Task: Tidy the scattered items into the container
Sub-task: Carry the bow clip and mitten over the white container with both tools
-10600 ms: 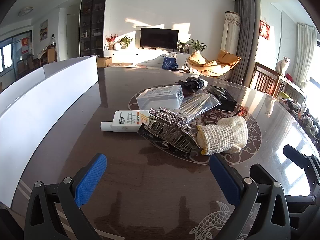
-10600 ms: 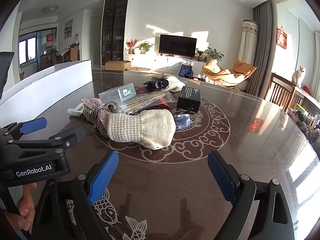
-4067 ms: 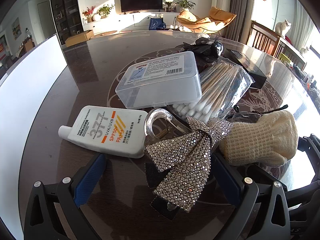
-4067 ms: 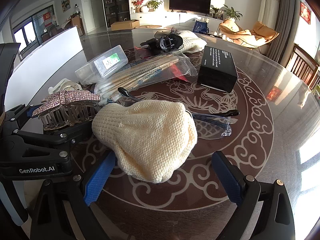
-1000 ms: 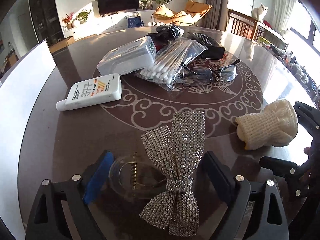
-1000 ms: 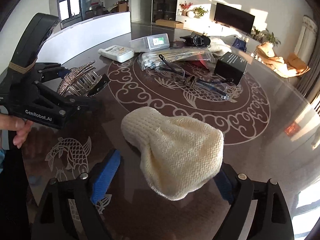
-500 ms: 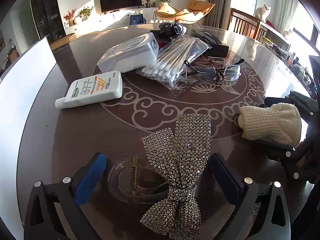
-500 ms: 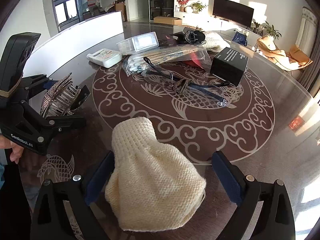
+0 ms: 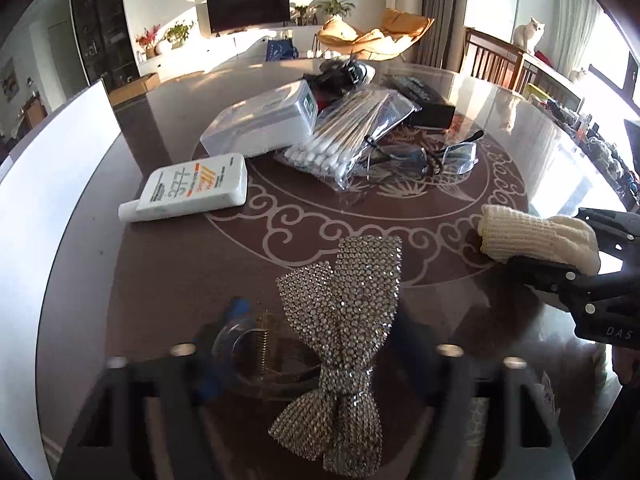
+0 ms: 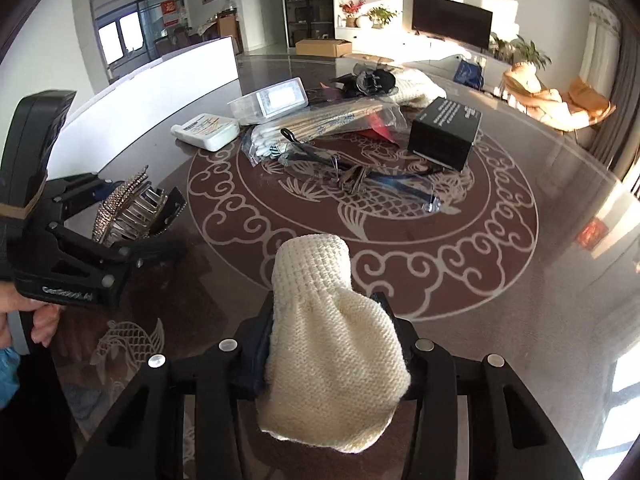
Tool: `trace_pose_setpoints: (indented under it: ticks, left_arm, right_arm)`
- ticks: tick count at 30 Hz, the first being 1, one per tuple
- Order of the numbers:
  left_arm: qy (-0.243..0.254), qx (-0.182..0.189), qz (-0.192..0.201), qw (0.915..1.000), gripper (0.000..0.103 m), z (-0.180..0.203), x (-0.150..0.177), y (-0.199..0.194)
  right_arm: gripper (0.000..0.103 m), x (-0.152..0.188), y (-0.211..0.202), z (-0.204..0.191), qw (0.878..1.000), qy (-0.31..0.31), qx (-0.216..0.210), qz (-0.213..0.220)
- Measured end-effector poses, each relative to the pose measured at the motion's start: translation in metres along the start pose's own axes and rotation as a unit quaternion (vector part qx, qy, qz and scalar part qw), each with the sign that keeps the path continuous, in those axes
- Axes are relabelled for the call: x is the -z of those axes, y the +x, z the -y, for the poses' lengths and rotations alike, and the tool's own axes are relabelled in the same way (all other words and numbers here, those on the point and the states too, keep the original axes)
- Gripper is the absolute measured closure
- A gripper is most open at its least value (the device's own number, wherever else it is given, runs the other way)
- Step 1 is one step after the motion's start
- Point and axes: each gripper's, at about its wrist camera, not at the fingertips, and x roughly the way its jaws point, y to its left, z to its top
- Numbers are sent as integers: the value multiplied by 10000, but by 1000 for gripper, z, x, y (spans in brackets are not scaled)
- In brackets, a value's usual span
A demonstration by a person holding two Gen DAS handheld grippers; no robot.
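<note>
My two grippers have just closed at the near edge of the round table (image 10: 520, 280): the left gripper (image 9: 316, 354) clamps the rhinestone bow hair clip (image 9: 344, 304), the right gripper (image 10: 328, 344) pinches the cream knitted mitt (image 10: 332, 352). I judge both grips are for carrying. Left of the table stands the white container (image 10: 160, 76); sunscreen (image 9: 192, 188) and cotton swabs (image 9: 344, 140) wait at the table's middle.

- A silver rhinestone pattern is borne by the bow hair clip (image 9: 340, 320).
- The knitted mitt (image 10: 332, 344) is coloured cream.
- The brown desk (image 10: 500, 300) is marked with pale scrollwork.
- The box (image 10: 444, 136) is coloured black.
</note>
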Motion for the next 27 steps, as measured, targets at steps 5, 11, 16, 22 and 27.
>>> trace_pose_setpoints:
  ticks: [5, 11, 16, 22, 27]
  left_arm:
    - [-344, 354, 211, 9986, 52, -3, 24, -38]
    - [-893, 427, 345, 9945, 52, -35, 46, -88]
    - [-1221, -52, 796, 9893, 52, -106, 50, -153]
    - [-1731, -1075, 860, 9752, 52, -233, 48, -192]
    - [-2191, -1496, 428, 9632, 52, -328, 30, -171]
  right_arm:
    - [58, 17, -28, -12, 9993, 338, -121, 130]
    - [58, 24, -39, -46, 9981, 384, -446, 152]
    - [58, -20, -33, -111, 9952, -67, -941, 253]
    - [58, -124, -22, -232, 9805, -833, -1656, 647]
    - [58, -215, 10, -335, 9692, -1359, -1914, 741]
